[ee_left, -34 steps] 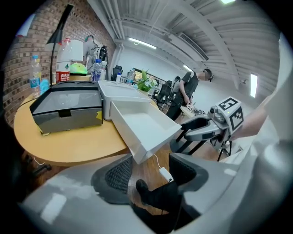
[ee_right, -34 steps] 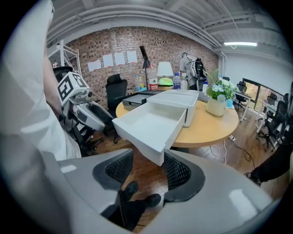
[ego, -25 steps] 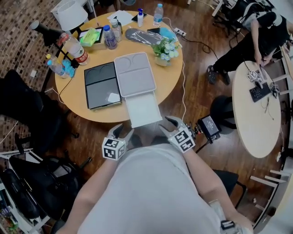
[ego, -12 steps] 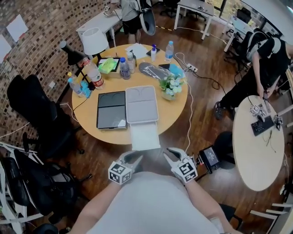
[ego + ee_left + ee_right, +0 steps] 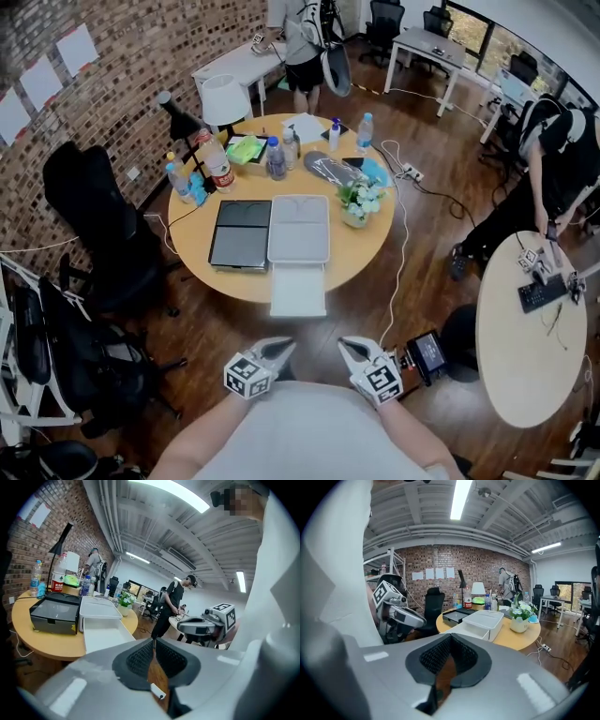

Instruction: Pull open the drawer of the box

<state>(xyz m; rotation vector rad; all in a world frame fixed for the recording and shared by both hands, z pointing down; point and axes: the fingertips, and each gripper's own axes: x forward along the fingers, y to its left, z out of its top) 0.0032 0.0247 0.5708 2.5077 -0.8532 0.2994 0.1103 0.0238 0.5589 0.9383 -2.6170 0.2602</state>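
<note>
Drawer [image 5: 298, 291] of box [image 5: 299, 229], drawn out over the table's [image 5: 371, 248] near edge, may tip or drop if knocked; left gripper [image 5: 280, 346] closing on nothing, right gripper [image 5: 345, 344] clenched empty.

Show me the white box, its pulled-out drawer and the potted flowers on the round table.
white box [image 5: 299, 228]: head view, middle of its lid.
drawer [image 5: 298, 292]: head view, middle of the pulled-out tray.
potted flowers [image 5: 360, 199]: head view, on the blooms.
</note>
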